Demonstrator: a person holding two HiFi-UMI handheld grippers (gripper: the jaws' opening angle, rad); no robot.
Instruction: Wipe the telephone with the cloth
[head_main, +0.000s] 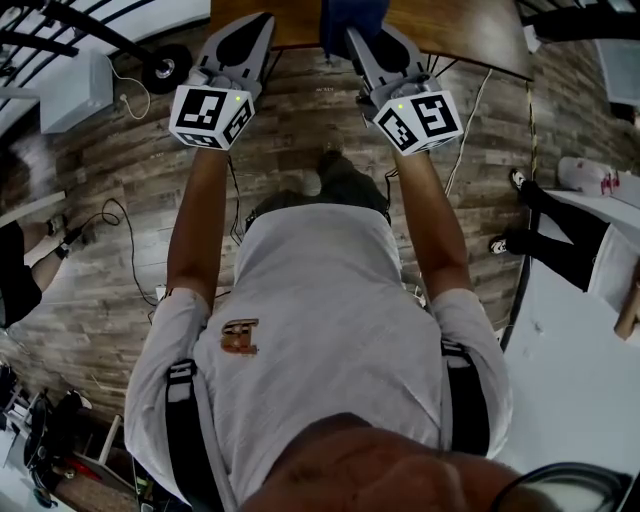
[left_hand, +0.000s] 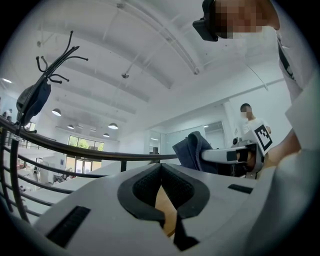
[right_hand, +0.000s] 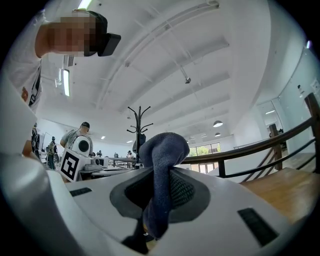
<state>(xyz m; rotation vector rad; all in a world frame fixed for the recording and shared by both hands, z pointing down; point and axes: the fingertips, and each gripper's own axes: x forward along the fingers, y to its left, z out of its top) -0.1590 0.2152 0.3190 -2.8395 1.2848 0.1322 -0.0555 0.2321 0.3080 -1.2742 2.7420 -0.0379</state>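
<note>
Dark blue terry cloth (right_hand: 161, 165): bunched, doubled over, clenched in right gripper (right_hand: 159, 195) at brown wooden table's (head_main: 470, 30) near edge. Left gripper (left_hand: 161, 187): jaws pressed together, nothing between.

Both arms stretched straight out in front and parallel, forearms bare: left arm (head_main: 198, 225), right arm (head_main: 437, 225). The left tongs (left_hand: 161, 169) have jaws pressed together with nothing between them. The right tongs (right_hand: 159, 172) are clamped on a dark blue cloth (right_hand: 164, 145) that bunches up above the jaws. Both point about level, side by side, near each other, marker cubes facing up.
</note>
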